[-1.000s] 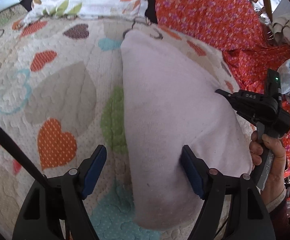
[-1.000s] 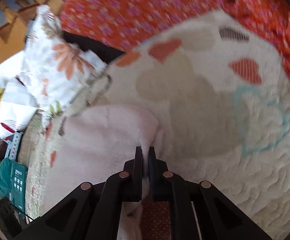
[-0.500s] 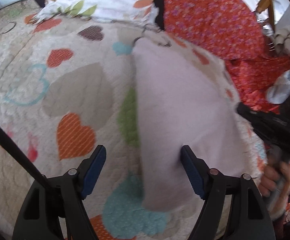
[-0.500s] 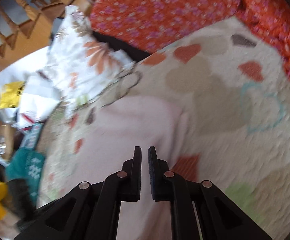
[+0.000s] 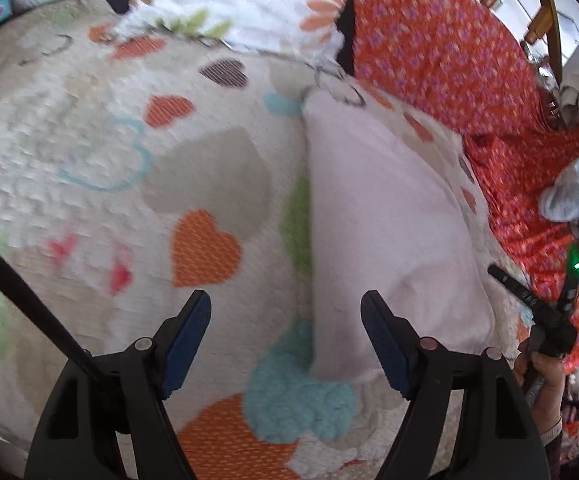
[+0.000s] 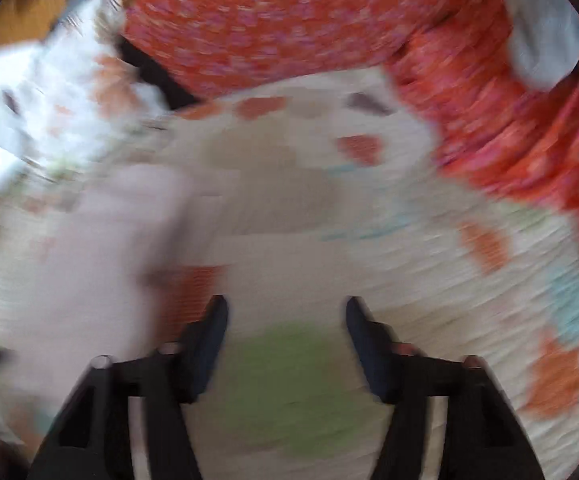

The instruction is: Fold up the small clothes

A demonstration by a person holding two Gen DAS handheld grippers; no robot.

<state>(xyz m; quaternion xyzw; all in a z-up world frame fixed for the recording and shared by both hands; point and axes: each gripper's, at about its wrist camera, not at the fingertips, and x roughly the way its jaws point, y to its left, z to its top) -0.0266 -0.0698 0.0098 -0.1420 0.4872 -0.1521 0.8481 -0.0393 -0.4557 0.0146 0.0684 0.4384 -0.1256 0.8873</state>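
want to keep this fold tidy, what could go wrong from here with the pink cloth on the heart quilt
1. The pink cloth lies loose on the quilt; neither gripper holds it, so the fold may spring open.
2. The left gripper hangs open right at the cloth's near edge; a finger could snag and drag it.
3. The right gripper is opening over bare quilt in a blurred view, so a re-grasp may miss.

Pink cloth (image 5: 385, 216) looked soft, matt fleece. Quilt (image 5: 89, 152) under it was stitched, bumpy cotton. My fingers (image 5: 385, 344) were matt black plastic, ribbed blue pads.
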